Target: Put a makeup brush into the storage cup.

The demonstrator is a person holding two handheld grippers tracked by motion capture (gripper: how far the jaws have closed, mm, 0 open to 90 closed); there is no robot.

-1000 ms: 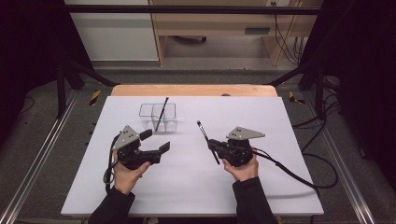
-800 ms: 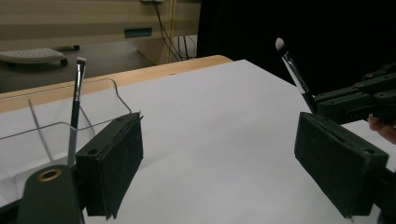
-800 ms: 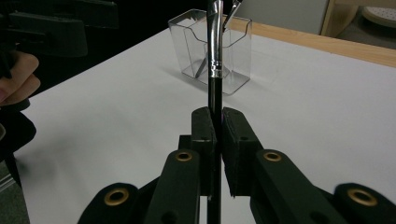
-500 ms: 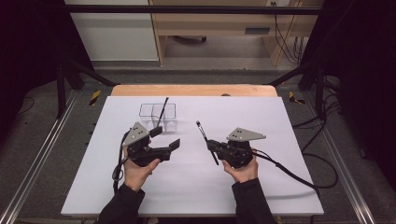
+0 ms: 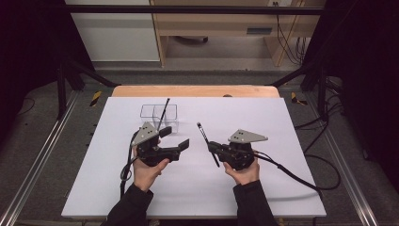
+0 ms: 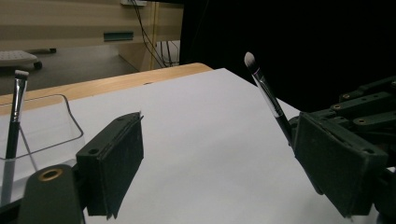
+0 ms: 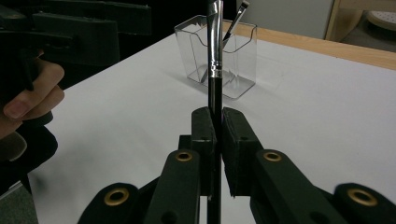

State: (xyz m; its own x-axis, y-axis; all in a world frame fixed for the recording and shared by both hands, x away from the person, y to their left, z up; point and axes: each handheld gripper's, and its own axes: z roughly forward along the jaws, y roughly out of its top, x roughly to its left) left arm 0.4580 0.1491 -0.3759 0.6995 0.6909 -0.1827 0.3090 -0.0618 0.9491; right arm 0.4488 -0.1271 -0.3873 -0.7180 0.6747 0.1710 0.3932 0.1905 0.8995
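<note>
Judging risk: we note the right gripper (image 7: 217,122) pinching a brush (image 7: 214,70) short of the clear holder (image 7: 219,58); it could knock it. The left gripper (image 5: 176,138) jaws stand spread.

The light falls from above onto the white table (image 5: 263,117), which is bright and even, while the room around it is very dark. Shadows under the hands are soft and short. The high view is a bit grainy but sharp enough. In the left gripper view the near jaws are slightly soft, and the background is blurred. In the right gripper view the clear box (image 7: 219,56) shows small glare, and the brush (image 7: 214,70) ferrule shines.
</note>
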